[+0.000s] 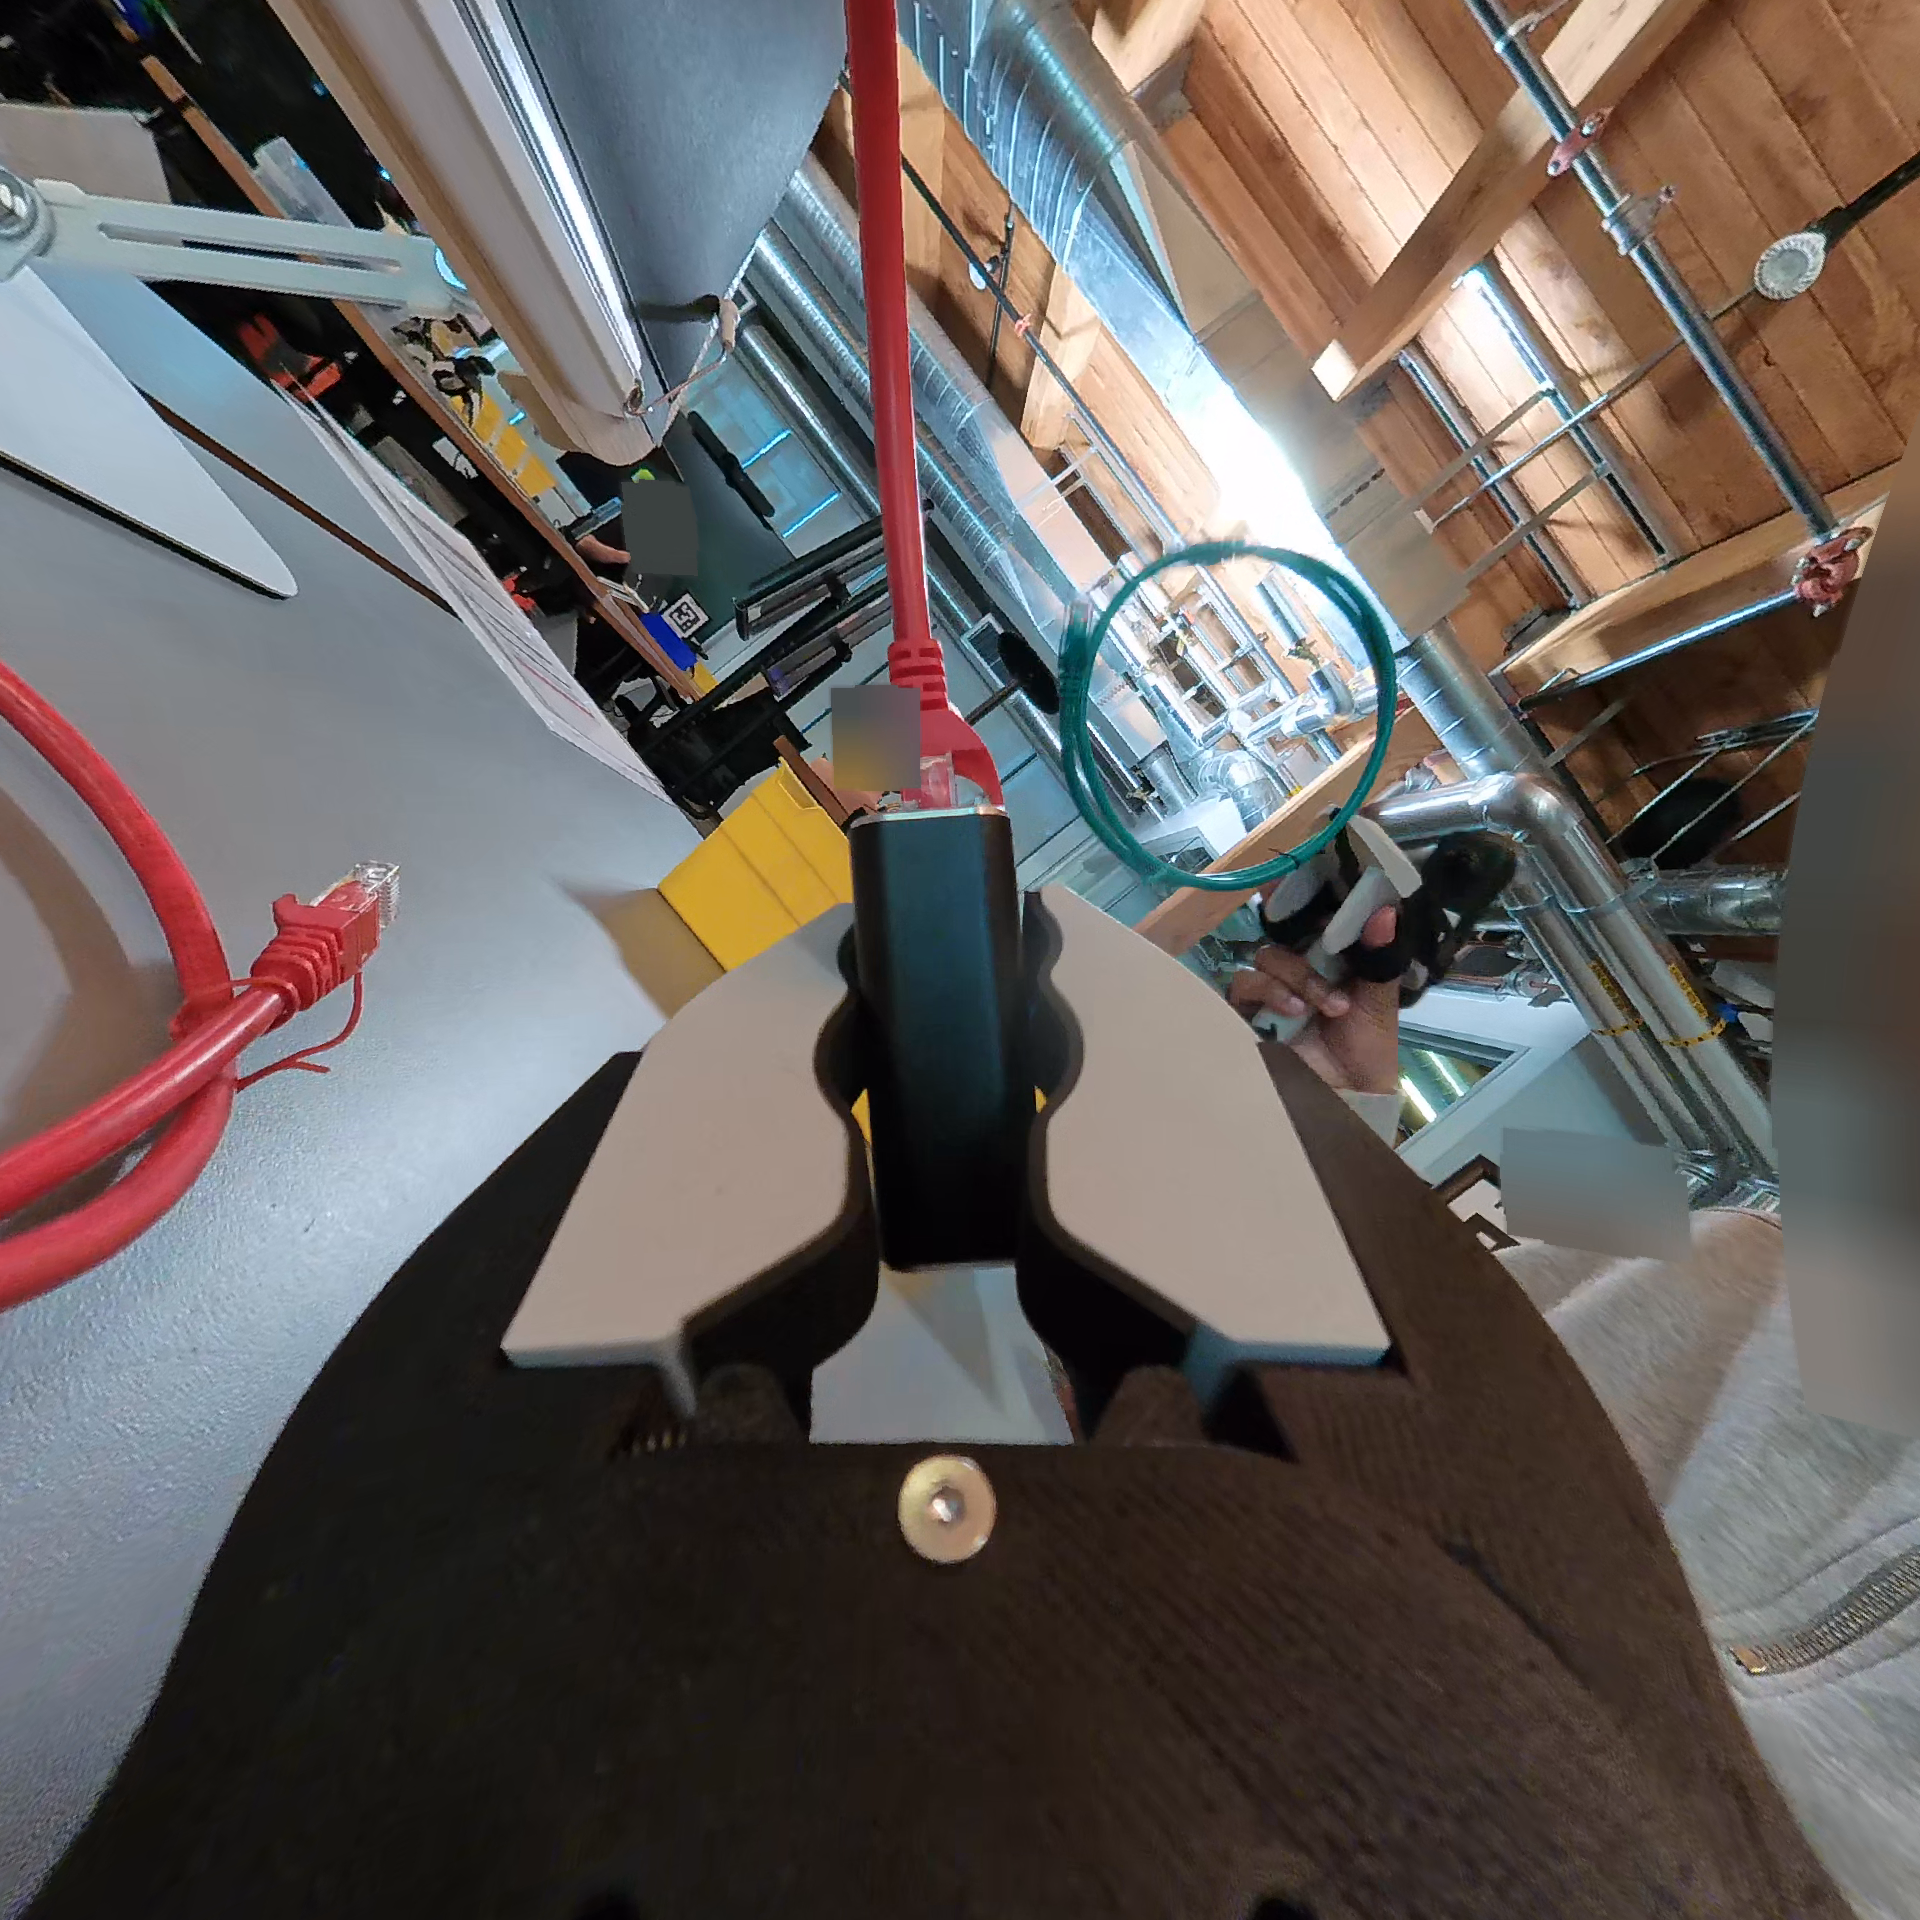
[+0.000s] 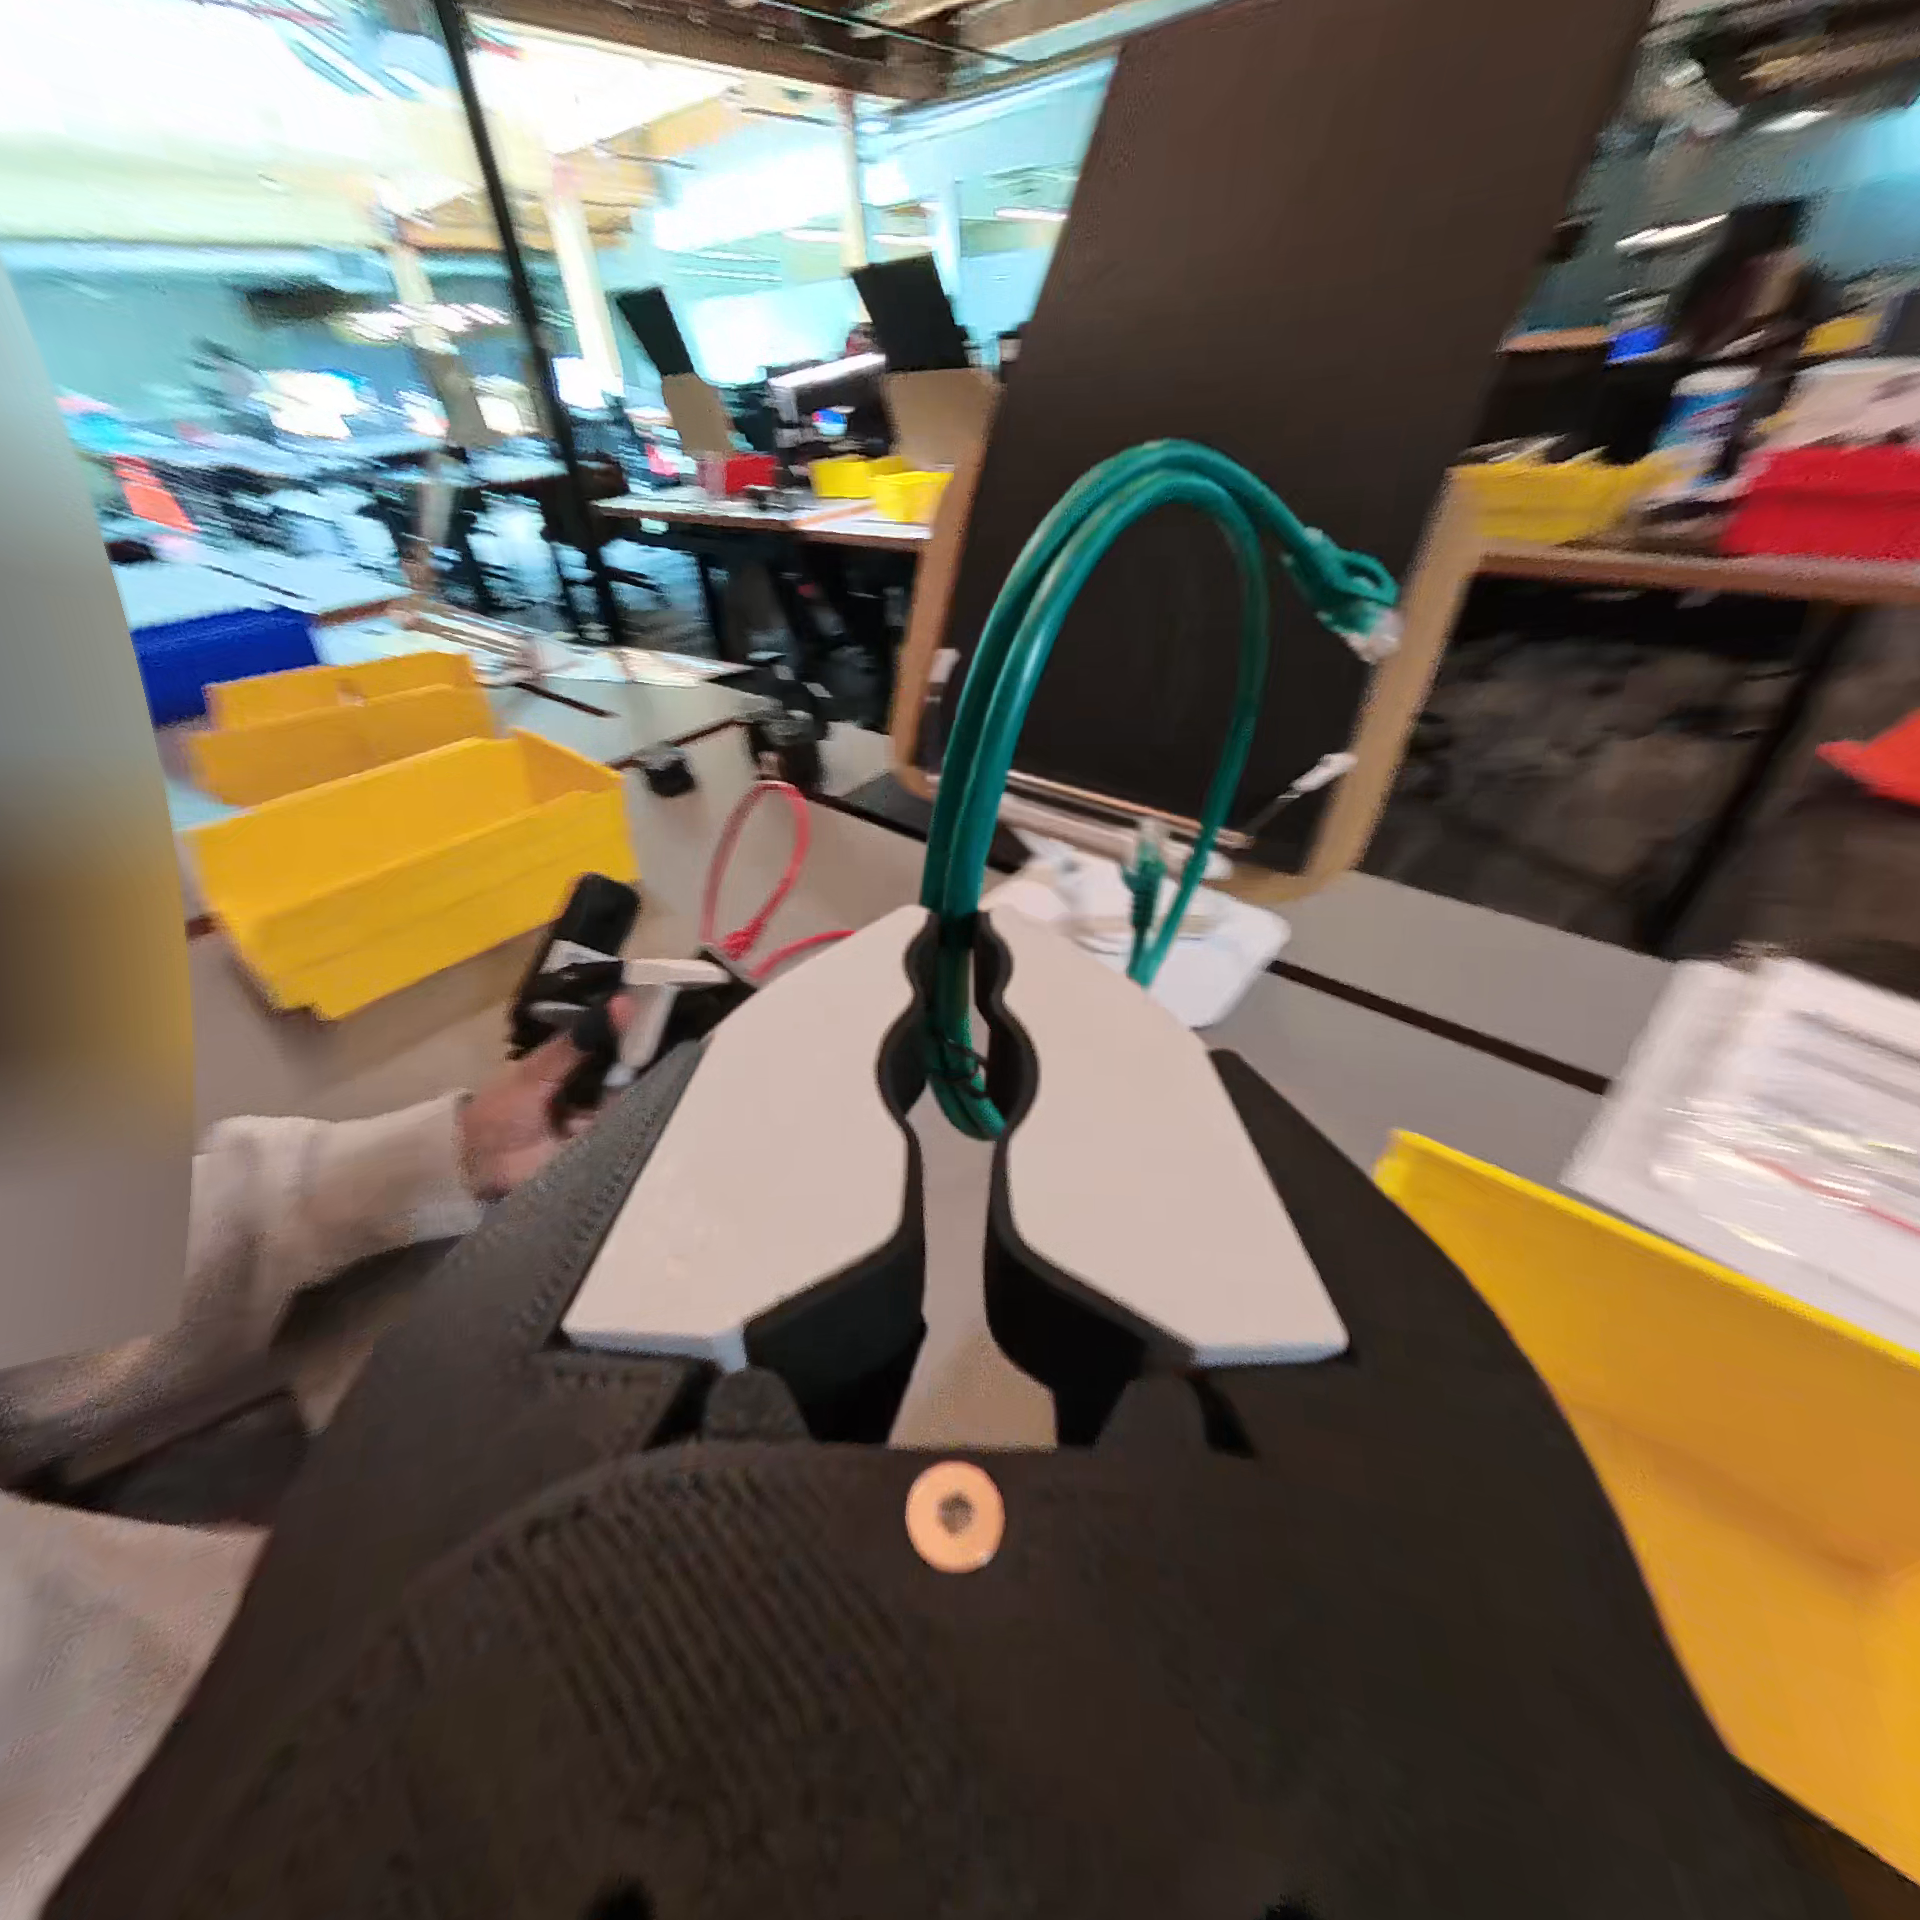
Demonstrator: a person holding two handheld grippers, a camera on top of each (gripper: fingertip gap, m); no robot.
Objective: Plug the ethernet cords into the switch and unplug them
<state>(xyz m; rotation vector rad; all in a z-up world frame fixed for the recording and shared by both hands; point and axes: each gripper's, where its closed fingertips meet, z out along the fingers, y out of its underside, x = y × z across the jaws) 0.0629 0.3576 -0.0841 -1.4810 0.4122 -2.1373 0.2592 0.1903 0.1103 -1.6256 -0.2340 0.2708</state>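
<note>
My left gripper (image 1: 935, 914) is shut on a dark blue-black switch (image 1: 935, 1039) and holds it tilted up off the table. A red ethernet cord (image 1: 883, 343) is plugged into the switch's far end and runs out of the top of the view. A second red cord (image 1: 125, 1039) lies coiled on the grey table at the left, its clear plug (image 1: 358, 894) free. My right gripper (image 2: 961, 920) is shut on a looped green ethernet cord (image 2: 1049, 644) with both plugs free. That green loop (image 1: 1226, 717) and the right gripper (image 1: 1351, 914) also show in the left wrist view.
Yellow bins stand at the left (image 2: 405, 831) and the near right (image 2: 1662, 1434) of the right wrist view. A dark board (image 2: 1247, 364) leans behind a white device (image 2: 1216, 956). Papers (image 2: 1787, 1101) lie at the right. The grey table (image 1: 468, 831) has a white stand foot (image 1: 125, 457).
</note>
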